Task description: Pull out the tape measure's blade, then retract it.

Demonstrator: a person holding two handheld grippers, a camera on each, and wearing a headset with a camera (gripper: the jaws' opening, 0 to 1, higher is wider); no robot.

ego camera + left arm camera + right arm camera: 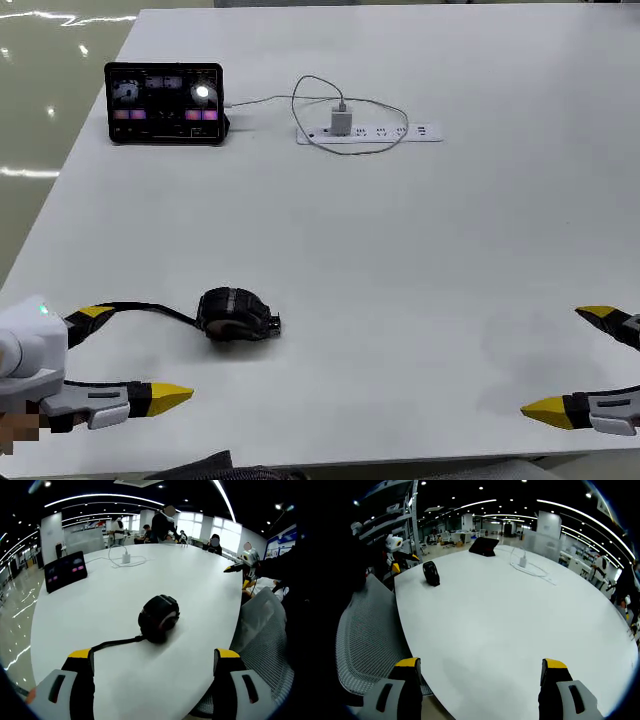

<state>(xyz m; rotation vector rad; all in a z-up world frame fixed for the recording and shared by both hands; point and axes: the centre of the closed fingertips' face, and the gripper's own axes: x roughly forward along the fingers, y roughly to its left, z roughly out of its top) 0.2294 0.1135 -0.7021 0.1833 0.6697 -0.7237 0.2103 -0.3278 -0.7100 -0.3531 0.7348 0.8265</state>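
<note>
Black tape measure (235, 315) is seen lower left on the white counter (400, 250). Just beside it the left tool (133, 353) is held wide; at lower right, the right tool (570, 360) is likewise held wide.

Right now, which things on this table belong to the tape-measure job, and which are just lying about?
Part of the job:
- tape measure
- left gripper, open
- right gripper, open

Just lying about:
- tablet, screen lit
- power strip
- charger plugged into it
- white cable

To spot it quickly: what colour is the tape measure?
The tape measure is black, clearest in the left gripper view.
</note>
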